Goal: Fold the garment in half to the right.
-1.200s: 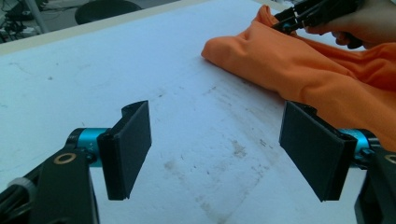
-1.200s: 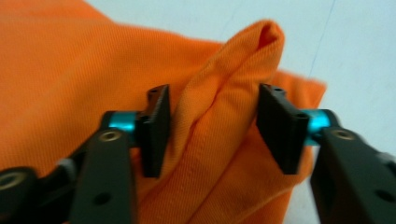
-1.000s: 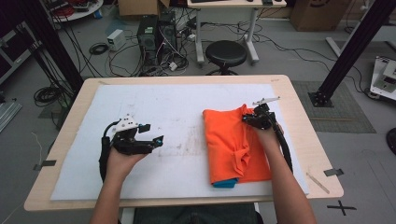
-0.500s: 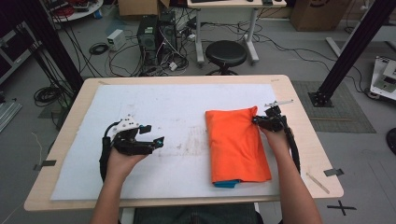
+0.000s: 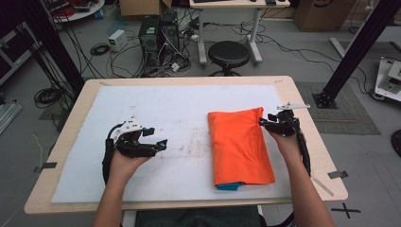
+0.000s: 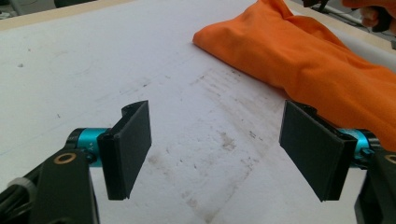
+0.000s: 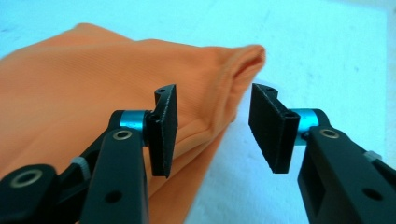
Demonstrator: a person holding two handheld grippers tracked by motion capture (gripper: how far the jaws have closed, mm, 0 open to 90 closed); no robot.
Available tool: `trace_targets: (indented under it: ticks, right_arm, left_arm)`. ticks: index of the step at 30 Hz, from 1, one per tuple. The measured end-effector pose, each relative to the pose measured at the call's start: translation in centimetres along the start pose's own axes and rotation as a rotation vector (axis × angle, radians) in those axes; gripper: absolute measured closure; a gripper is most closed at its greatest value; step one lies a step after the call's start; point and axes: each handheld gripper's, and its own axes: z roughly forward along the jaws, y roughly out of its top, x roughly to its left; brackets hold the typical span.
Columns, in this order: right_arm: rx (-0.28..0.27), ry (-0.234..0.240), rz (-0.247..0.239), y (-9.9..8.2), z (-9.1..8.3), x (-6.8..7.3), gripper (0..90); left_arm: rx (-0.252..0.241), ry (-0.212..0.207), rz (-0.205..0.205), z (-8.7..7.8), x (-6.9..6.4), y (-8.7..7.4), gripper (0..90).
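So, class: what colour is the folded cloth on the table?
Orange; the folded cloth shows best in the high view.

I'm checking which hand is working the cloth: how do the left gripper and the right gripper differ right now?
The right gripper sits at the far right corner of the folded orange cloth; the left gripper hangs over the bare white sheet, apart from the cloth. The right one's jaws have just been opening, the cloth's edge beside one pad and no longer pinched; the left's jaws stand wide with nothing between them. Both are open, with black pads.

a black round stool (image 5: pixel 229 54) and a computer tower (image 5: pixel 158 37) stand beyond the wooden table (image 5: pixel 312 142).
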Motion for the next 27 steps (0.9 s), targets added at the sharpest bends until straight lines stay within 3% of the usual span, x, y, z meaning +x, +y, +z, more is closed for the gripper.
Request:
trace_targets:
  ticks: [10, 18, 22, 23, 24, 27]
  right_arm:
    - [-0.046, 0.035, -0.126, -1.9, -3.5, 3.4, 45.2]
    - [0.006, 0.078, -0.16, -4.7, -4.3, 5.5, 39.9]
    - [0.053, 0.092, -0.145, -6.9, -4.1, 6.4, 38.7]
    - [0.074, 0.101, -0.142, -7.4, -3.8, 6.5, 40.3]
    - [0.098, 0.114, -0.145, -7.9, -3.5, 6.7, 47.7]
    - [0.089, 0.163, -0.164, -8.1, -3.6, 7.0, 71.5]
  left_arm:
    - [-0.028, -0.01, 0.016, -0.1, 0.0, 0.0, 25.2]
    - [-0.044, -0.006, 0.009, -0.3, 0.1, 0.0, 25.2]
    - [-0.037, -0.008, 0.014, -0.2, 0.1, 0.0, 25.2]
    - [-0.035, -0.008, 0.014, -0.1, 0.0, 0.1, 25.2]
    - [-0.033, -0.009, 0.018, 0.0, 0.0, 0.1, 25.2]
    - [-0.031, -0.017, 0.024, 0.2, -0.3, 0.1, 25.2]
